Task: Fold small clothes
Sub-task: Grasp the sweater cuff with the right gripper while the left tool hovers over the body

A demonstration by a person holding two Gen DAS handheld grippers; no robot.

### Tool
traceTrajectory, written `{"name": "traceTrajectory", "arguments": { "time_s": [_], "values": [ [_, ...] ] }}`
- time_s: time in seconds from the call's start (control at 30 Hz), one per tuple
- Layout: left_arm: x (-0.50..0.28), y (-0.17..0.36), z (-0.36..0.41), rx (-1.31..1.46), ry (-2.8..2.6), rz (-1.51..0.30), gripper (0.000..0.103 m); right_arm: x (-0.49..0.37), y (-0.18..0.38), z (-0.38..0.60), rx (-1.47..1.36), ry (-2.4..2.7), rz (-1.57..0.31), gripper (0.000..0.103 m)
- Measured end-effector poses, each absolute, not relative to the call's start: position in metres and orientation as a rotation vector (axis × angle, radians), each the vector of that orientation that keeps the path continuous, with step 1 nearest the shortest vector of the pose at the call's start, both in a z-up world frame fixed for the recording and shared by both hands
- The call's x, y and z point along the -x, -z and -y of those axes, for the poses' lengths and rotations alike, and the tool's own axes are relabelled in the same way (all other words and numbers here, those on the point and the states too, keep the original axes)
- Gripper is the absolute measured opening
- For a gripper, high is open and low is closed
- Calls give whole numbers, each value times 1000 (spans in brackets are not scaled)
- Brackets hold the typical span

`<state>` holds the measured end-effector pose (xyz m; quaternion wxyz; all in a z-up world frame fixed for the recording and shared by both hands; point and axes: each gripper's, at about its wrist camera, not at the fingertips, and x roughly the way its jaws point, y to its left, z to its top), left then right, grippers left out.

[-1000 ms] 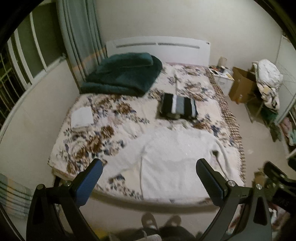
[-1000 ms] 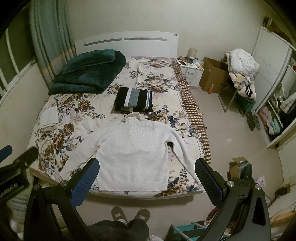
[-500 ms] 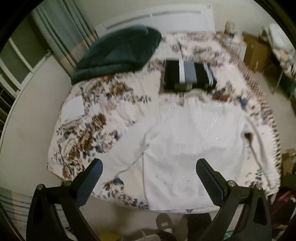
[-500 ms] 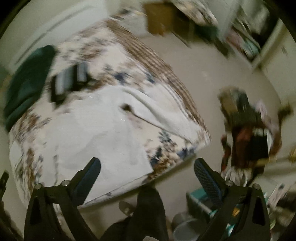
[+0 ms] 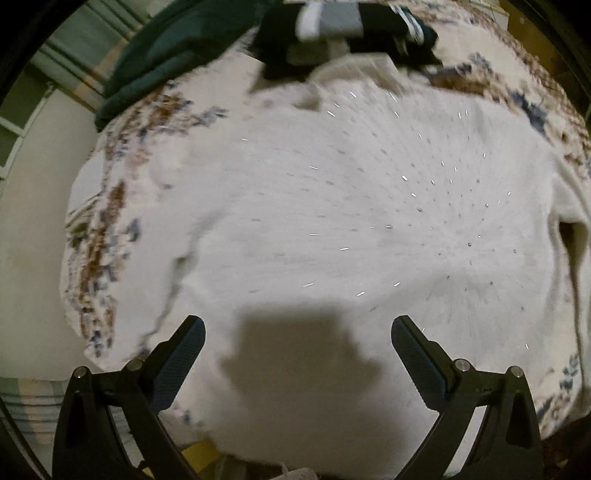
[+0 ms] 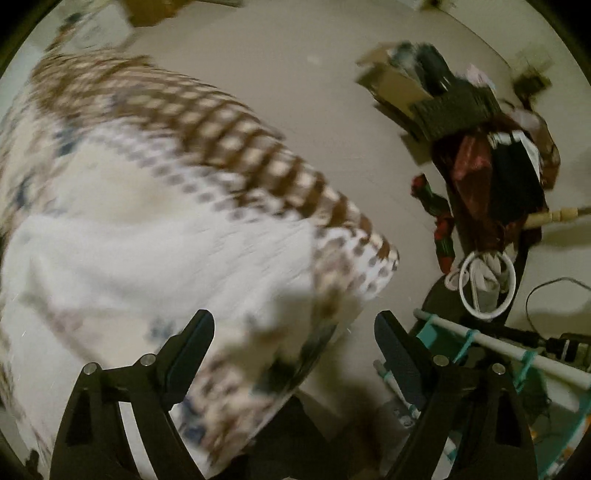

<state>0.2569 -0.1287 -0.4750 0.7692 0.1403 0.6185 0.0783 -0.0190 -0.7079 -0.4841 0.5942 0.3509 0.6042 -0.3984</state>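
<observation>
A white knit sweater (image 5: 351, 206) lies spread flat on the floral bedspread (image 5: 99, 229), its hem toward me. My left gripper (image 5: 297, 330) is open and empty, low over the sweater's lower part, casting a shadow on it. In the blurred right wrist view, the sweater's right sleeve (image 6: 155, 254) lies near the bed's right front corner. My right gripper (image 6: 293, 325) is open and empty above that corner, partly over the bed edge.
A folded black, white and grey striped garment (image 5: 343, 26) lies beyond the sweater's collar. A dark green blanket (image 5: 177, 48) lies at the far left. Right of the bed, the floor (image 6: 314, 92) holds a cardboard box (image 6: 395, 85), clutter and a rack (image 6: 498, 347).
Both grippers have dropped toward the bed. The left closed in over the sweater's body. The right swung right and down toward the bed's right front corner. Both stay open.
</observation>
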Motion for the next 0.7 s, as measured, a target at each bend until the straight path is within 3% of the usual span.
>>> {"name": "traceTrajectory", "arguments": {
  "time_s": [0.13, 0.2, 0.23, 0.27, 0.3, 0.57, 0.63, 0.7],
  "values": [
    [-272, 514, 151, -324, -129, -1348, 103, 21, 531, 727, -948, 929, -1353, 86],
    [-278, 525, 159, -350, -106, -1339, 103, 15, 546, 728, -984, 912, -1331, 66],
    [-281, 528, 161, -362, -101, -1333, 103, 10, 548, 726, -957, 933, -1321, 65],
    [-283, 530, 163, -370, -97, -1329, 103, 6, 544, 723, -918, 948, -1292, 47],
    [-287, 531, 165, -375, -92, -1321, 103, 2, 537, 719, -876, 954, -1257, 5],
    [-298, 528, 173, -389, -55, -1278, 103, -4, 500, 760, -784, 1077, -1165, 9],
    [-299, 531, 176, -392, -50, -1285, 103, -3, 515, 776, -872, 1037, -1236, 15],
    [-297, 532, 178, -389, -48, -1289, 103, 11, 516, 782, -944, 1064, -1227, 30]
  ]
}}
